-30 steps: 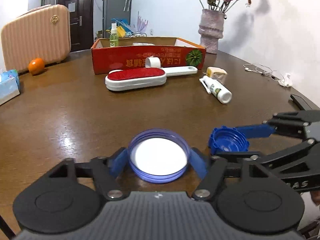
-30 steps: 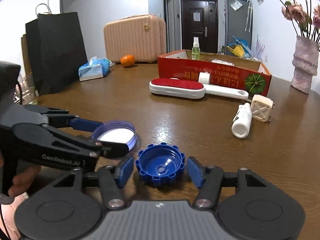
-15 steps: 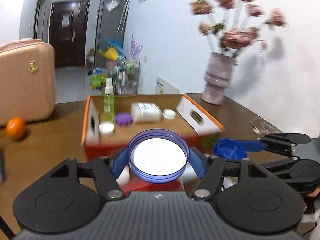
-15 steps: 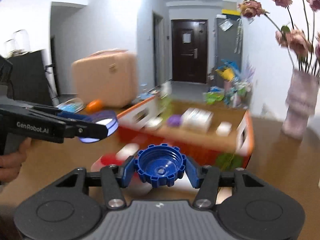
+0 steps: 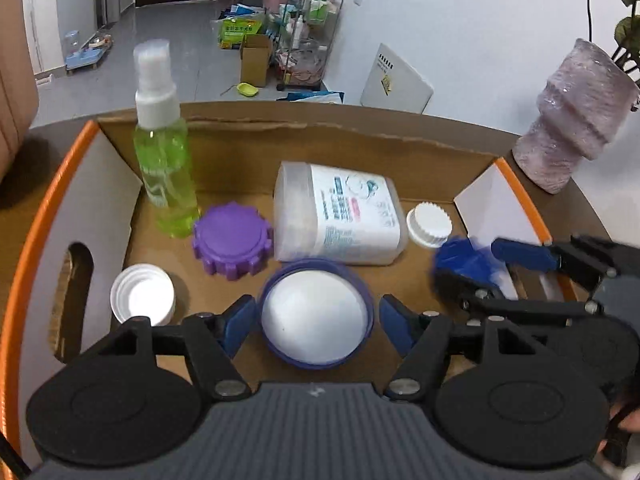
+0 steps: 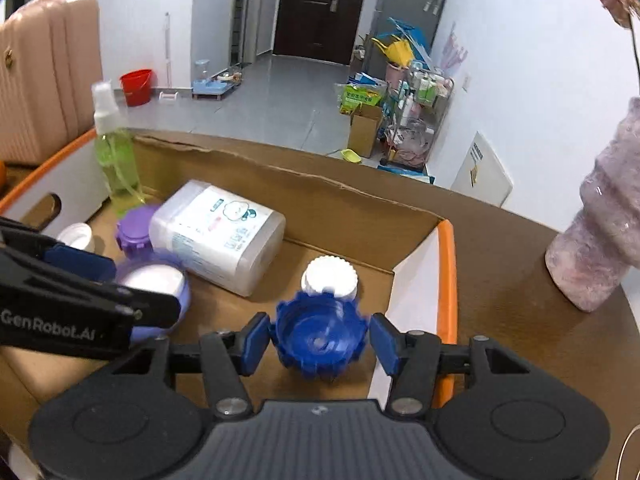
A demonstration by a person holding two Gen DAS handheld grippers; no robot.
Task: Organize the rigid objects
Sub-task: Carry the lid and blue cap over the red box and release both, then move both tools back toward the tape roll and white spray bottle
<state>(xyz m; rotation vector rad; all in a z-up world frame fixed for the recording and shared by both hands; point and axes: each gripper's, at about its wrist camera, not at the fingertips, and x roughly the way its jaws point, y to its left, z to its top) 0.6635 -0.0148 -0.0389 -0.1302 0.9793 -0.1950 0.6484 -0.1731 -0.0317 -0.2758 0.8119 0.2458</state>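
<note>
My left gripper (image 5: 318,320) hangs over the open cardboard box (image 5: 280,128). Its jaws are opening, and the purple-rimmed white lid (image 5: 316,314) sits loose between the blue pads with a thin gap on each side. In the right wrist view my right gripper (image 6: 320,340) is over the box's right end near the orange-edged wall. The blue toothed cap (image 6: 320,340) is blurred between its pads, with a gap on each side. From the left wrist view the blue cap (image 5: 466,262) shows as a blur at the right gripper's tips.
Inside the box are a green spray bottle (image 5: 166,184), a purple toothed cap (image 5: 232,246), a clear wipes tub (image 5: 340,220) on its side, a white ribbed cap (image 5: 430,224) and a white lid (image 5: 142,298). A pink vase (image 5: 576,140) stands right of the box, a suitcase (image 6: 40,80) left.
Both grippers travelled from low over the table to above the box, each carrying its lid. Now the pads stand off both lids, which look slightly smaller and blurred.
</note>
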